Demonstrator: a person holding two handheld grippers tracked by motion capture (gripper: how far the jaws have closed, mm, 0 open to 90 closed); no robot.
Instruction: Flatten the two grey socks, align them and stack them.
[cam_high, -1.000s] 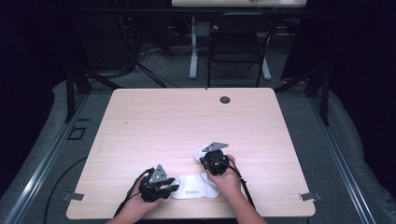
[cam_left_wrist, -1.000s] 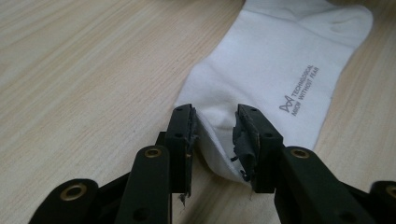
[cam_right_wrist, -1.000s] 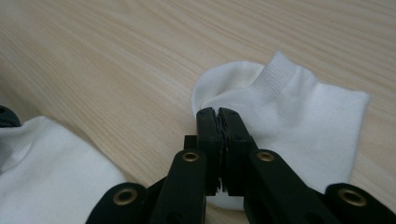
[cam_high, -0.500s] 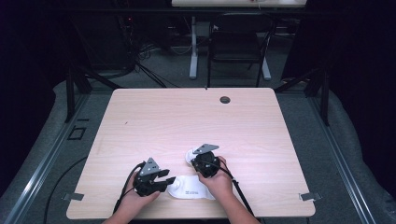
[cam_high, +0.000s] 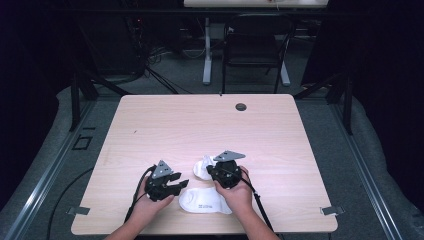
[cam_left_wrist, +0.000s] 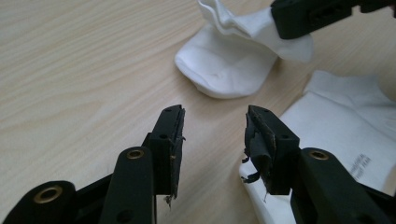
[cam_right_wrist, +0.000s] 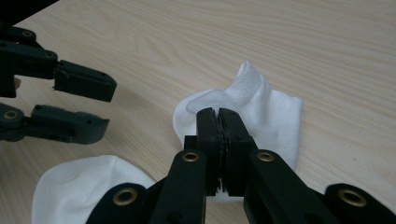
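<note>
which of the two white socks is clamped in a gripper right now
The farther sock, the crumpled one: the right gripper is shut on it. The sock with grey print lies flat near the table edge, free of the open left gripper.

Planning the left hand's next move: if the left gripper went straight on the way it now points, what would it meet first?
Probably the white sock that the right gripper holds, lying ahead beyond a bare strip of table. The left gripper, its jaws just opened with nothing between them, points at it, though depth is hard to judge.

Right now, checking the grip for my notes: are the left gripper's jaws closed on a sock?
No, the left gripper has its jaws apart over bare table, nothing between them.
</note>
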